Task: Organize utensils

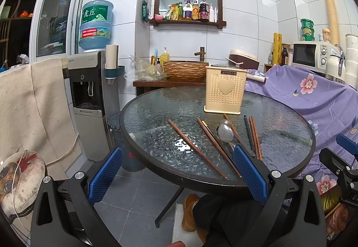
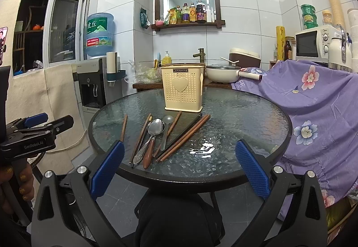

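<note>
1. Hovering at the near edge of the round glass worktop [image 2: 246, 112], the left gripper [image 1: 177, 174] holds its jaws wide apart, empty.
2. Chopsticks [image 2: 183, 137] and spoons [image 2: 155, 127] lie loose before the cream holder [image 2: 183, 88].
3. The right gripper [image 2: 179, 168] is likewise spread, empty.

Bare glass table [image 2: 246, 126] lies right of the utensils [image 2: 161, 135]; the cream holder [image 2: 183, 90] blocks the far side.

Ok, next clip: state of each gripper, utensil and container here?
Left gripper: open, holding nothing.
Right gripper: open, holding nothing.
Utensil holder: upright on the glass table; contents not visible.
Chopsticks: lying loose on the table.
Metal spoon: lying bowl-up among the chopsticks.
Microwave: door shut.
</note>
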`<action>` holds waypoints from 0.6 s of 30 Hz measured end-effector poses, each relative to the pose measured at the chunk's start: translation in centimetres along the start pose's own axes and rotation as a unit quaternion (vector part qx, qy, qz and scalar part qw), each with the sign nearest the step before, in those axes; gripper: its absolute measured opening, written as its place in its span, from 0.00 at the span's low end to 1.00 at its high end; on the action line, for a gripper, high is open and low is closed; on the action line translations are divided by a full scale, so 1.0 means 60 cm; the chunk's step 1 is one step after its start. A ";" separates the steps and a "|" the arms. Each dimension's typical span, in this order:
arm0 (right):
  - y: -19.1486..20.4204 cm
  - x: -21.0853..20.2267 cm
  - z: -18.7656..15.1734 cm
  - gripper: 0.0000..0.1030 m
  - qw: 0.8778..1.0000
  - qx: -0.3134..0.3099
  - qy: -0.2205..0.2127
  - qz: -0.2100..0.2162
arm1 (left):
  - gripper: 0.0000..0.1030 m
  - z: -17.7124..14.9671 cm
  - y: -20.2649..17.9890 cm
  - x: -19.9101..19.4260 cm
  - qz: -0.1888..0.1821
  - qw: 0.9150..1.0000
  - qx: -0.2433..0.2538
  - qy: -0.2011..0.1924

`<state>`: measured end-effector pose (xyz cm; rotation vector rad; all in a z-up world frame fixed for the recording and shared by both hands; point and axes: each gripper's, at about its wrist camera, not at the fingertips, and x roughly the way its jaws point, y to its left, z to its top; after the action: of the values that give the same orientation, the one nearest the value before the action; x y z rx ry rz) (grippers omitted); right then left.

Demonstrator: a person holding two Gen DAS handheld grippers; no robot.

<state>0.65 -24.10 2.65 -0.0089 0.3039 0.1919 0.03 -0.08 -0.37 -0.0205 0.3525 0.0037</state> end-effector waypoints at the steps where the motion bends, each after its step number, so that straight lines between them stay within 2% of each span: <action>1: 0.000 0.000 0.000 0.95 1.000 0.000 0.000 0.000 | 0.94 0.000 0.000 0.000 0.000 1.000 0.000 0.000; 11: 0.004 0.008 -0.007 0.95 1.000 -0.006 0.008 -0.002 | 0.94 -0.002 -0.003 0.009 -0.003 1.000 0.006 0.010; 14: 0.002 0.022 -0.008 0.95 1.000 -0.013 0.024 0.000 | 0.94 -0.004 0.000 0.024 0.000 1.000 0.006 0.029; 18: -0.008 0.052 0.000 0.95 0.998 -0.013 0.059 0.026 | 0.94 -0.003 0.011 0.067 0.010 0.997 0.008 0.071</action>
<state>3.67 -24.00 1.68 -0.0375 0.4192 0.2484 3.72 0.57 -1.92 -0.0014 0.4945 0.0189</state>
